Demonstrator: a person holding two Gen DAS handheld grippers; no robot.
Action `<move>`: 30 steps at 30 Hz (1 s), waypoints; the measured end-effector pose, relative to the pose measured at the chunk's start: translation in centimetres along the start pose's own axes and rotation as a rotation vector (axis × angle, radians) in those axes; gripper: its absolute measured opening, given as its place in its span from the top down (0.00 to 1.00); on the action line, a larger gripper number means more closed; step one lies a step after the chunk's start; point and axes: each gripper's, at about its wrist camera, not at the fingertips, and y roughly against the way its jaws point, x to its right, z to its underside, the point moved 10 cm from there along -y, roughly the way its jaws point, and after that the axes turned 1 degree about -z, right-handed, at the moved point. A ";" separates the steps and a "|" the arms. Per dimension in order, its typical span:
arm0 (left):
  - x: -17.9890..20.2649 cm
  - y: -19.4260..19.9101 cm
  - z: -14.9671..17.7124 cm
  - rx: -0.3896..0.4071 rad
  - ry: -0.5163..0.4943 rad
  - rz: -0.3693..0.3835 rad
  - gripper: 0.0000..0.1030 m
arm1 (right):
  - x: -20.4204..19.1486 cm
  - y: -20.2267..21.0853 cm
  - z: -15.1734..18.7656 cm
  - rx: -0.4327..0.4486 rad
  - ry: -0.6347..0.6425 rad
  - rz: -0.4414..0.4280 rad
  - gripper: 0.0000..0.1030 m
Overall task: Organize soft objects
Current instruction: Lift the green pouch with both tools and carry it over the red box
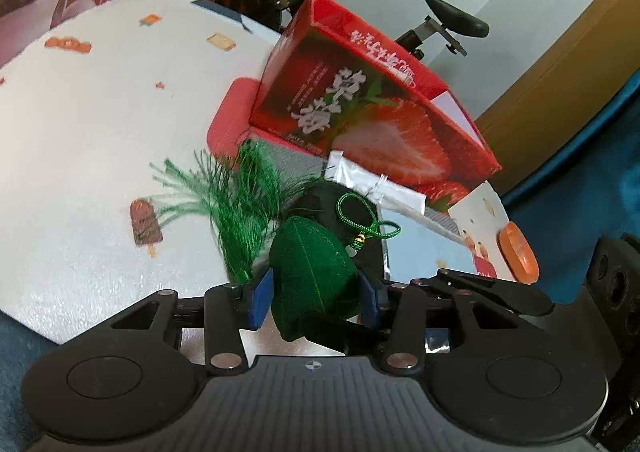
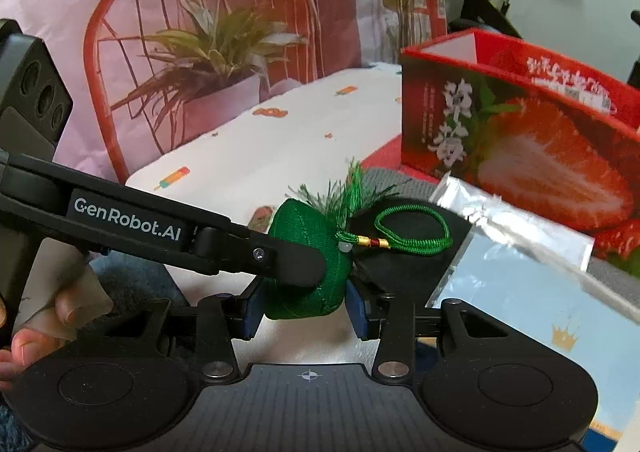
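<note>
A green stuffed sachet [image 1: 314, 276] [image 2: 308, 268] with a green tassel [image 1: 240, 204] and a cord loop [image 2: 412, 232] hangs just above the table. In the left wrist view my left gripper [image 1: 315, 300] is shut on it, its blue pads pressing both sides. My right gripper [image 2: 304, 310] is shut on the same sachet from below. One finger of the left gripper [image 2: 280, 256] crosses the sachet's front in the right wrist view. A black finger of the right gripper [image 1: 332, 328] shows under the sachet in the left wrist view.
A red strawberry box [image 1: 360, 108] [image 2: 520, 140] stands open just beyond. A silver foil pouch [image 1: 372, 180] [image 2: 512, 228] and a black soft item [image 2: 412, 252] lie before it. A white printed cloth [image 1: 100, 132] covers the table; an orange object [image 1: 518, 252] lies right. A hand [image 2: 60, 304] holds the left gripper.
</note>
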 end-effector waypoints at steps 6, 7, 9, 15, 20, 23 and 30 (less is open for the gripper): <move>2.5 3.2 -4.2 0.100 -0.072 0.004 0.54 | -0.1 3.0 -4.2 0.108 0.060 0.009 0.62; 3.2 3.8 -5.2 0.126 -0.100 -0.006 0.55 | -0.1 3.4 -5.1 0.126 0.071 0.009 0.62; 4.5 4.9 -6.8 0.163 -0.135 -0.020 0.55 | 0.0 4.3 -6.9 0.160 0.091 0.010 0.62; 8.0 6.3 -11.1 0.229 -0.189 0.007 0.55 | 1.7 6.7 -11.7 0.251 0.120 0.044 0.62; 10.9 6.1 -15.3 0.259 -0.227 0.039 0.55 | 4.3 9.4 -16.3 0.331 0.140 0.078 0.62; 12.9 5.7 -17.7 0.286 -0.261 0.068 0.55 | 6.3 10.8 -19.1 0.366 0.164 0.122 0.62; 17.0 3.3 -22.3 0.324 -0.311 0.145 0.53 | 11.5 13.0 -23.5 0.410 0.176 0.203 0.62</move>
